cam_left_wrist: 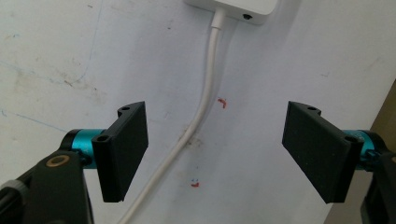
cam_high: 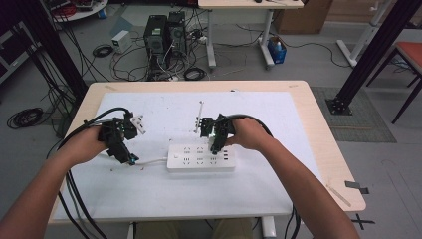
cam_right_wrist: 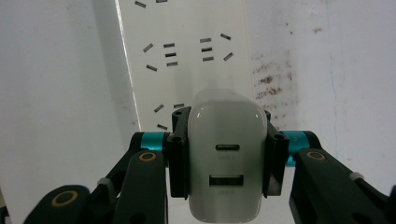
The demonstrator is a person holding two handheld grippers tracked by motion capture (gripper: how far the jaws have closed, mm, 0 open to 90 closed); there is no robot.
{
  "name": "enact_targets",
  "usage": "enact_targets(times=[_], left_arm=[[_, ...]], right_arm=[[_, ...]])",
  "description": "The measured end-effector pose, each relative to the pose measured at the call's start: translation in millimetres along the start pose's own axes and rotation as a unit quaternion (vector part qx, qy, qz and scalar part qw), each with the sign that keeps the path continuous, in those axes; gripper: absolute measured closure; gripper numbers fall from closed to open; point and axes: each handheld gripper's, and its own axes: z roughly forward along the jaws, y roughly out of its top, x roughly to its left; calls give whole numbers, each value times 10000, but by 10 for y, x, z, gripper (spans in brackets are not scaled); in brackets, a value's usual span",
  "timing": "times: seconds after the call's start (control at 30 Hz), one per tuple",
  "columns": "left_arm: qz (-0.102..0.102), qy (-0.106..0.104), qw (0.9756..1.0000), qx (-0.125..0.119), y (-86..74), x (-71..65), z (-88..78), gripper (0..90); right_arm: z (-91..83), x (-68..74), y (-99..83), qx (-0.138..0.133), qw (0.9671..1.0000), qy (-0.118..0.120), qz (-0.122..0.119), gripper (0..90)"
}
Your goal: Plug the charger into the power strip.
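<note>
White table mat [cam_high: 149, 194]: my right gripper [cam_right_wrist: 227, 154] clamps the charger [cam_right_wrist: 227, 154] above the power strip [cam_right_wrist: 187, 56], not yet plugged; left gripper [cam_left_wrist: 219, 154] released.

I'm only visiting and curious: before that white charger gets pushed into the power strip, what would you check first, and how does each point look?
1. Right gripper clamps the charger on both sides: ok.
2. Charger over the power strip: ok.
3. Prongs lined up with a socket: cannot tell, they are hidden.
4. Sockets ahead free: ok.
5. Left gripper open, straddling the strip's cable without gripping it: ok.
6. Strip held steady: not ok.
</note>
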Motion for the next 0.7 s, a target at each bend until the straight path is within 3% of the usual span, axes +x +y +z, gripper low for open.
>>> enact_targets(times=[0.4, 0.5, 0.7], left_arm=[[-43, -41, 10000, -16, -10, 15, 36, 227], [-48, -44, 10000, -12, -26, 29, 43, 227], [-46, -89, 9999, -30, -45, 30, 63, 227]], right_arm=[[119, -67, 72, 87, 9994, 166, -277, 620], [164, -56, 95, 150, 9986, 187, -470, 620], [186, -126, 158, 300, 9981, 388, -369, 622]])
